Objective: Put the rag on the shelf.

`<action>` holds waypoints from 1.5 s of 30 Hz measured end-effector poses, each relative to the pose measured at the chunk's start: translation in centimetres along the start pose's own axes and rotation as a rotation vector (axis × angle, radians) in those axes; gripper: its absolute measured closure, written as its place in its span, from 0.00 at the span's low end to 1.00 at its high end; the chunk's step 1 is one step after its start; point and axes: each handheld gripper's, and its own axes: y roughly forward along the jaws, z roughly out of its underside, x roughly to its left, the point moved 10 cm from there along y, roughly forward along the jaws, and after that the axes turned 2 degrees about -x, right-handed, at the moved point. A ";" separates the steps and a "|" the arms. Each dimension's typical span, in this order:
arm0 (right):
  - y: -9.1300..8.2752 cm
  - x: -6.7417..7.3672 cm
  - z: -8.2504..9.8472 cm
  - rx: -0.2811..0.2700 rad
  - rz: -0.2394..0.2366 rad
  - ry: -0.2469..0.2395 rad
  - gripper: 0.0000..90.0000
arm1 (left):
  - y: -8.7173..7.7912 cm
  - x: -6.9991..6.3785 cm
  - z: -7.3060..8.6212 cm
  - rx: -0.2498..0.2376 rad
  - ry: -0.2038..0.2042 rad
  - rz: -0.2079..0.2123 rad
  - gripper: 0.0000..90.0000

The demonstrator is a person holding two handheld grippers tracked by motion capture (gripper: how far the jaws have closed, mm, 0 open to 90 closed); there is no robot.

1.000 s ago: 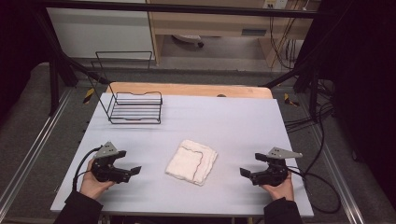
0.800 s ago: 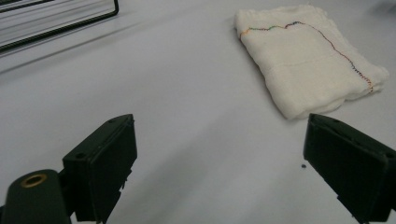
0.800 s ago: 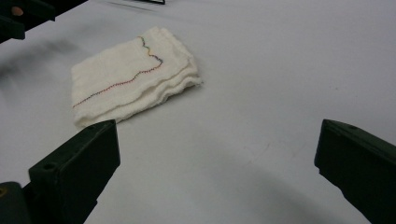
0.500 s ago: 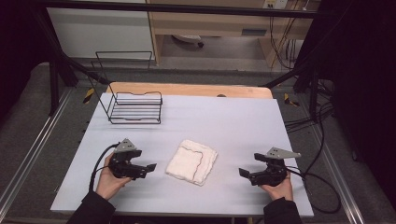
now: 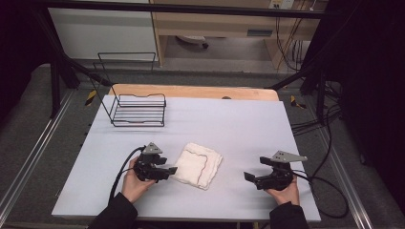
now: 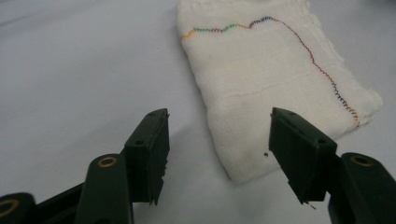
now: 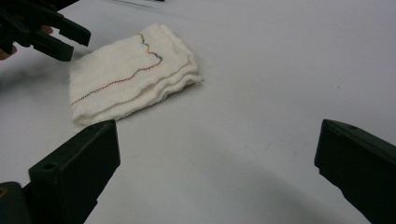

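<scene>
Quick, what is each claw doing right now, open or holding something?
Left claw: open, jaws have just been closing, a corner of the folded white cloth between them, not gripped.
Right claw: open, holding nothing.

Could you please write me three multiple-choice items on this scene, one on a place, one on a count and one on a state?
1. Where does the wire rack stand?
A. far left of the table
B. near right corner
C. on the cloth

2. How many folded cloths lie on the table?
A. three
B. two
C. one

3. How is the left gripper at the cloth?
A. clamped on it
B. apart around its corner
C. far from it

Answers: 1 A, the rack sits at the far left; 2 C, a single white cloth lies there; 3 B, its jaws have just been closing, with gaps showing beside the corner.
</scene>
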 end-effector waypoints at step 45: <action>0.9 0.9 -0.1 0.012 -0.015 -0.013 0.01 | -1.9 -0.8 0.5 0.011 0.002 -0.058 0.54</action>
